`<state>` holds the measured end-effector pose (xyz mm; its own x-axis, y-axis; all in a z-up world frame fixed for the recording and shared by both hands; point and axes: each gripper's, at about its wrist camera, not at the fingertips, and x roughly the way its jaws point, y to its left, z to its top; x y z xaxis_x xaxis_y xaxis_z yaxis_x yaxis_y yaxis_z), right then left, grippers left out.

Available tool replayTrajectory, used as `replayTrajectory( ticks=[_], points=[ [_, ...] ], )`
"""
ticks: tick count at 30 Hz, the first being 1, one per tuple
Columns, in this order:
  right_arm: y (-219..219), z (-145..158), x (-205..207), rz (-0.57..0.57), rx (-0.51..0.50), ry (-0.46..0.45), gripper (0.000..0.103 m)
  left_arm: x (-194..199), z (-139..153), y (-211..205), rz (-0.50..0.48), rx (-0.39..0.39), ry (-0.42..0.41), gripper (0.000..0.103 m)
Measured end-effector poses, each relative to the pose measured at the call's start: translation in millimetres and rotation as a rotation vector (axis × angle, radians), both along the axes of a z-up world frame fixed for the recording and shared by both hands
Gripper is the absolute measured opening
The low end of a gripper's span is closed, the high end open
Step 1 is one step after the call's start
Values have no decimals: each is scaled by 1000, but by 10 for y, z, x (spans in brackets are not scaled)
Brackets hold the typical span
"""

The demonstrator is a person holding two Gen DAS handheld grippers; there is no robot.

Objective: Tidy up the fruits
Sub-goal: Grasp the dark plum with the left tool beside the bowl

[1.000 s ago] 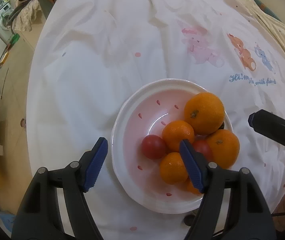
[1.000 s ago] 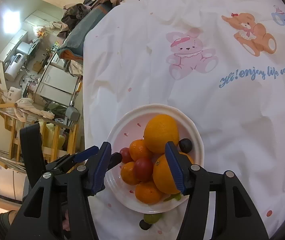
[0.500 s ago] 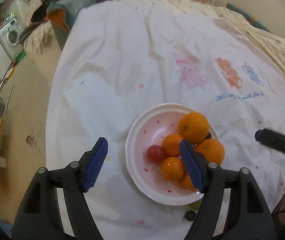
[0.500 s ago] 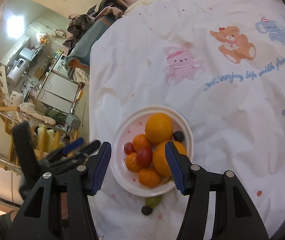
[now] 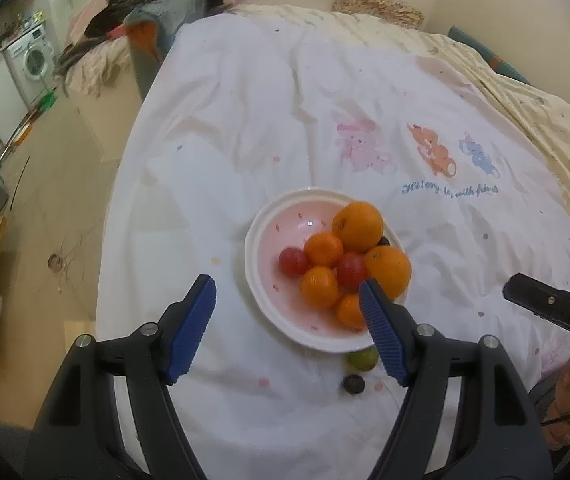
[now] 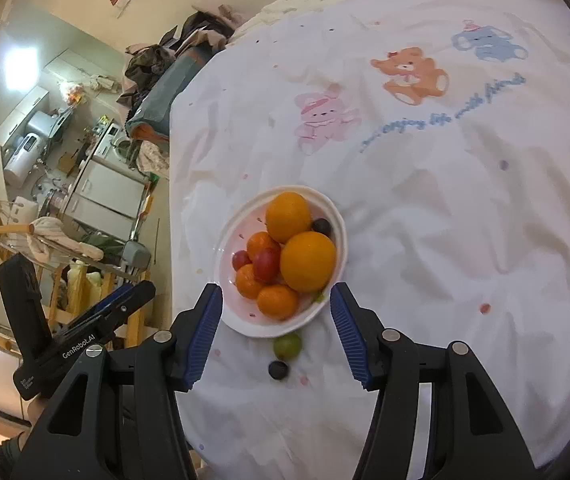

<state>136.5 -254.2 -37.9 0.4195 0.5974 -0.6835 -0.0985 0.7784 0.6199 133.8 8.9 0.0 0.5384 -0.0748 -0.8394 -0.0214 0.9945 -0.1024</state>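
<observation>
Both claws hang over the table with their blue-padded jaws apart and nothing between them: our left gripper (image 5: 287,308) frames the near rim of the bowl (image 5: 269,316), and our right gripper (image 6: 272,314) straddles that same near rim from the other side. Neither pad touches fruit or bowl, so we judge that both are free for the next pick.

Most of the fruit is piled in the white bowl with its pink speckled inside: two large oranges (image 6: 307,262), several smaller mandarins (image 6: 277,301), two red cherry tomatoes (image 6: 265,263) and a dark grape (image 6: 321,226) at the far edge. The pile leans toward one side, which leaves the pink floor bare on the other; we think any added fruit would settle best there.

Two pieces lie outside on the white tablecloth (image 6: 445,240), just beside the near rim: a green grape (image 6: 287,345) and a dark grape (image 6: 277,370) a little nearer to us. These look like what is left to gather.

Printed on the cloth are a pink rabbit, an orange bear and a blue elephant, with blue script below; we can make out "enjoy life with friends". On the left gripper's black body, seen from the right wrist, white lettering reads "GenRobot.AI".
</observation>
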Motion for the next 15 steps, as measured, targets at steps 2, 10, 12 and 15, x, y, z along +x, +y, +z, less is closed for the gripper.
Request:
replayTrajectory(
  ticks=[2, 10, 12, 15],
  points=[
    [-36, -7, -77, -14, -10, 5, 61, -47, -28, -24, 2, -13, 9, 71],
    [-99, -128, -256, -77, -78, 37, 69, -149, -179, -124, -17, 20, 2, 71],
    [-100, -193, -249, -80, -70, 62, 70, -133, -271, -134, -20, 54, 23, 71],
    [-114, -257, -244, -95, -69, 83, 70, -136, -376, -86, -16, 7, 73, 71]
  ],
)
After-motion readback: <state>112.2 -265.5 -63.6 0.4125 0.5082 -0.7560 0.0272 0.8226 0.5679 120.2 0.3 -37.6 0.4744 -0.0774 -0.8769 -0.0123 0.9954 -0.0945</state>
